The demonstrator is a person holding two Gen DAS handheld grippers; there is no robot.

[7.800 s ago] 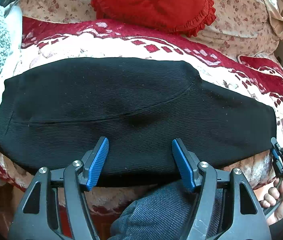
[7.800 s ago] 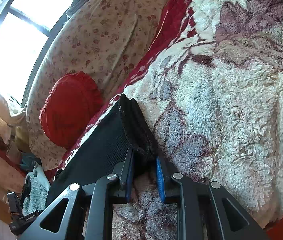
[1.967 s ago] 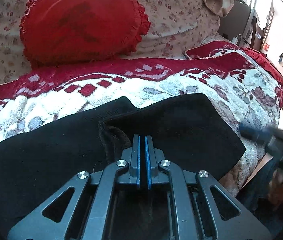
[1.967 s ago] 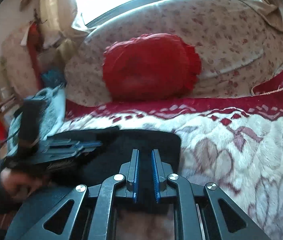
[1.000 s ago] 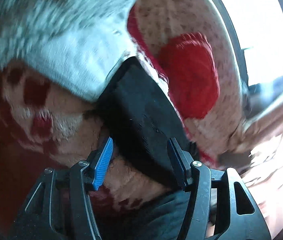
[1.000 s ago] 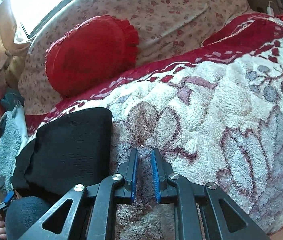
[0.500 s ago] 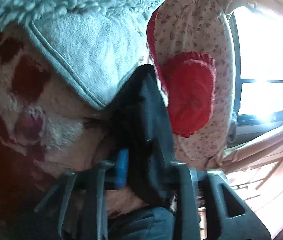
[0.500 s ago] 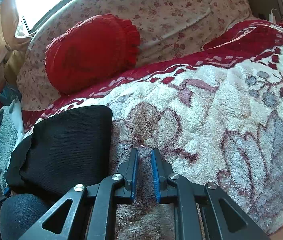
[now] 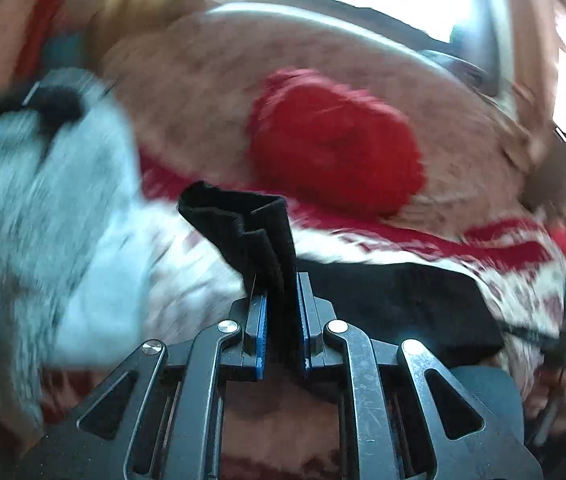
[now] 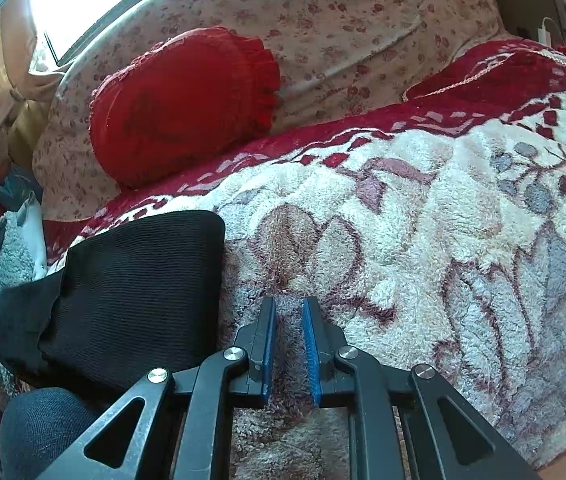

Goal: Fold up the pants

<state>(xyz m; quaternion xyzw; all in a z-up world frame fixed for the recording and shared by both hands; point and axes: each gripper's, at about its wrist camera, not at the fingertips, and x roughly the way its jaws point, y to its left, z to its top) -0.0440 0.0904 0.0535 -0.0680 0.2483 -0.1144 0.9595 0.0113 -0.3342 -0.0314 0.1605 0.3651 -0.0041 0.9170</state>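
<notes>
The black pants [image 10: 135, 288] lie folded on the left part of the fleece blanket [image 10: 443, 220]. In the blurred left wrist view my left gripper [image 9: 281, 280] is closing, its blue pads pressing on a layered edge of the pants [image 9: 243, 220]. That edge stands lifted above the rest of the pants [image 9: 383, 300], which stay flat on the blanket. My right gripper [image 10: 289, 302] hovers low over the bare blanket just right of the pants. Its jaws are almost together, with only a narrow slit and nothing between them.
A red frilled cushion [image 10: 183, 108] leans on the floral backrest [image 10: 363, 20] behind the pants. A grey fleece garment [image 9: 43, 220] lies at the left end. The person's knee in blue jeans [image 10: 43, 432] is at the front edge, and a hand [image 9: 563, 400] shows at far right.
The left gripper has shut on the pants' edge, rolled back upright and risen, lifting that edge off the blanket. The right gripper has stayed where it was.
</notes>
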